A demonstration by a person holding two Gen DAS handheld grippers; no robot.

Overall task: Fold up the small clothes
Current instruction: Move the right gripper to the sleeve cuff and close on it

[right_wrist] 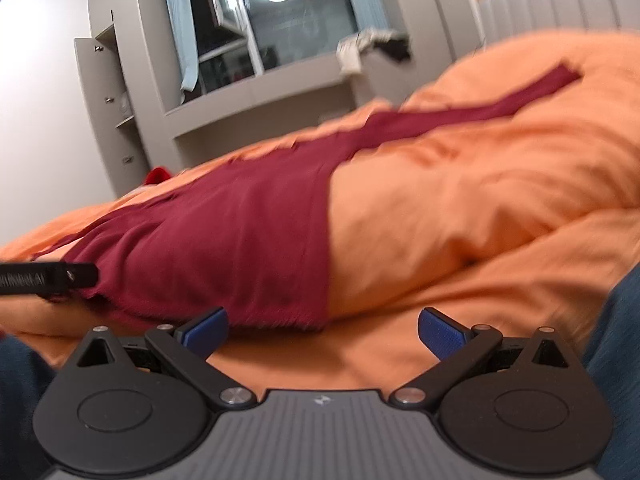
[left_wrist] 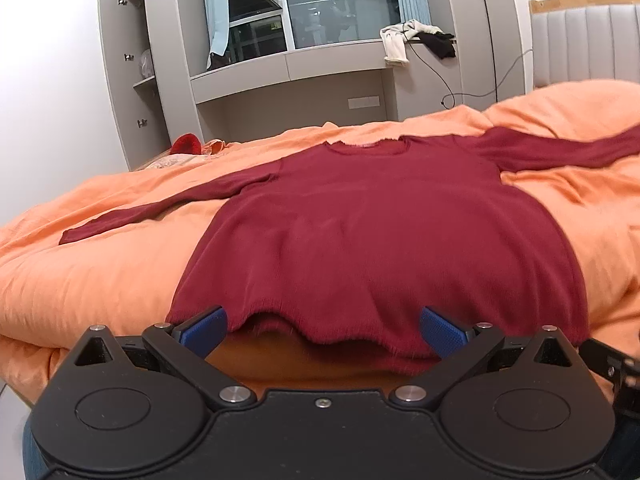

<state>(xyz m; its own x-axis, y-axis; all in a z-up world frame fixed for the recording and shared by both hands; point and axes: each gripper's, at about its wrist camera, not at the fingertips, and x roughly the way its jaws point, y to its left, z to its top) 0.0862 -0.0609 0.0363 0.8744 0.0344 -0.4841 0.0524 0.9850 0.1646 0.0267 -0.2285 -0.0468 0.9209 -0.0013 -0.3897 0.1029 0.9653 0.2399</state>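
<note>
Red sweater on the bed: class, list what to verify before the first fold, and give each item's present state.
1. Sweater lies flat, front spread: ok.
2. Both sleeves stretched out sideways: ok.
3. Left gripper open at the hem: ok.
4. Right gripper open: ok.
5. Right gripper lined up with the hem corner: not ok, it sits mostly over bare blanket.
6. Hem flat: not ok, it ripples.

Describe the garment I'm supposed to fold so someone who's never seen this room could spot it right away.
Find the bed with the orange duvet. Spread flat across it lies the dark red long-sleeved sweater, sleeves stretched out to both sides, hem toward the cameras. Unlike the white and black clothes heaped on the window ledge, it is laid out alone.
</note>
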